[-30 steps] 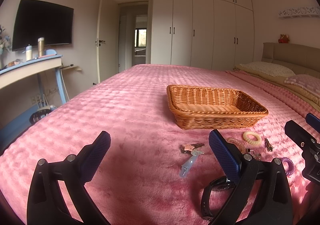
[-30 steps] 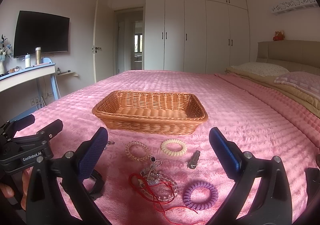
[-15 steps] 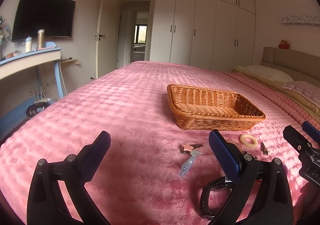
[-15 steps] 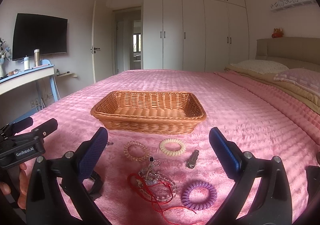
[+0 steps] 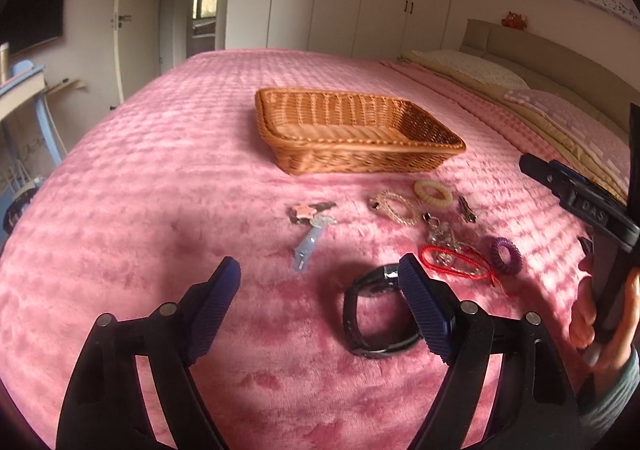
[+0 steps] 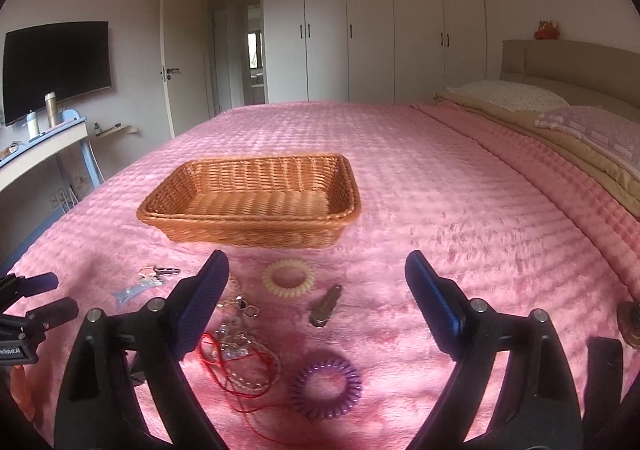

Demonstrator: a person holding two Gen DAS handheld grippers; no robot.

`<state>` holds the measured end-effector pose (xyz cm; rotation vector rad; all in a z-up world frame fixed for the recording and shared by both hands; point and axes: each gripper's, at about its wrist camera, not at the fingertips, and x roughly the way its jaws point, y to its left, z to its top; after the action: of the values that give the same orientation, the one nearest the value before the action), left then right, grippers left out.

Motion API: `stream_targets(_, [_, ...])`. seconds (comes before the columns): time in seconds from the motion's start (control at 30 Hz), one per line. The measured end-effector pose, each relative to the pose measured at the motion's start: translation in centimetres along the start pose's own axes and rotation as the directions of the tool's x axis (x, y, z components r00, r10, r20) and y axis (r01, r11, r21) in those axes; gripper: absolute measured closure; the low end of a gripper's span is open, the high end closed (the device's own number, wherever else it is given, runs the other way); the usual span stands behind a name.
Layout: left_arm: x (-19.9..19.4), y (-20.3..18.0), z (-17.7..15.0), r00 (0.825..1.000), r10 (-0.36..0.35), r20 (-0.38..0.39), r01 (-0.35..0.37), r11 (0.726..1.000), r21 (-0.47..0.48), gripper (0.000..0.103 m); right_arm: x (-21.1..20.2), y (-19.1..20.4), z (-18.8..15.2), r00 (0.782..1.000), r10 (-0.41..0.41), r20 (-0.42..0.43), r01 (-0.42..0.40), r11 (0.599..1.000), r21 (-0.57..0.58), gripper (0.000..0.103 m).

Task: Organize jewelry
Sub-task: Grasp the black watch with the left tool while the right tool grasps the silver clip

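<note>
While the basket (image 6: 248, 206) sits with nothing in it, the jewelry lies loose on the blanket (image 6: 440, 178) just before it. Left gripper (image 5: 320, 282) and right gripper (image 6: 316, 286) both hang spread, holding nothing. Step judged: first pick. Next move calls for descent over one piece, likely the purple coil (image 6: 326, 382)

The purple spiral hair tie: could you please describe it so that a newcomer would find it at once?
Start at the wicker basket on the pink bedspread. On the side facing the camera, jewelry lies scattered. The purple spiral hair tie is nearest the camera, beside the red cord; the only other coil, the cream one, lies near the basket.
</note>
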<state>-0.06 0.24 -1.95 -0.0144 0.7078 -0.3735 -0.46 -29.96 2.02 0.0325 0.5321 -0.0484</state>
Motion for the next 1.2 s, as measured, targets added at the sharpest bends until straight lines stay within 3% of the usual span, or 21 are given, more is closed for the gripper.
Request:
stream_targets(0.13, [1.3,-0.2,-0.2,0.997,-0.031,-0.064,0.031,1.0,0.004,0.032,2.7,-2.5,0.3,0.988,0.08,-0.13,-0.066,0.992,0.11,0.04])
stream_targets(0.27, [2.8,-0.2,-0.6,0.992,-0.047,-0.119,0.047,0.999,-0.003,0.05,5.1,-3.2,0.0,0.975,0.089,-0.202,-0.069,0.992,0.104,0.057])
stream_targets(0.33, [3.3,-0.2,-0.7,0.991,-0.045,-0.127,0.045,0.999,-0.003,0.05,6.0,-3.8,-0.8,0.97,0.11,-0.218,-0.081,0.987,0.138,0.057])
stream_targets(0.4, [3.8,-0.3,-0.9,0.989,-0.05,-0.138,0.049,0.999,-0.009,0.059,7.1,-4.0,-1.7,0.958,0.131,-0.254,-0.091,0.983,0.162,0.058])
stream_targets(0.5, [4.7,-0.3,-1.1,0.984,-0.048,-0.173,0.046,0.999,-0.017,0.062,8.1,-3.0,-2.6,0.94,0.174,-0.294,-0.13,0.978,0.163,0.058])
stream_targets(0.73, [5.1,-0.6,-1.2,0.984,-0.046,-0.175,0.044,0.999,-0.014,0.062,9.9,0.9,-3.3,0.931,0.062,-0.36,-0.055,0.998,0.03,0.058])
stream_targets(0.9, [5.2,-0.9,-1.3,0.985,-0.026,-0.17,0.027,1.0,0.006,0.062,9.9,0.4,-3.5,0.933,0.036,-0.359,-0.023,0.999,0.042,0.087])
stream_targets(1.03, [5.2,-0.9,-1.3,0.985,-0.011,-0.171,0.013,1.0,0.013,0.066,9.5,-0.2,-3.8,0.933,0.048,-0.357,-0.027,0.998,0.062,0.087])
stream_targets(1.2, [5.3,-0.4,-1.3,0.985,-0.013,-0.17,0.012,1.0,-0.01,0.08,8.4,-0.3,-3.8,0.942,0.041,-0.332,-0.024,0.998,0.053,0.088])
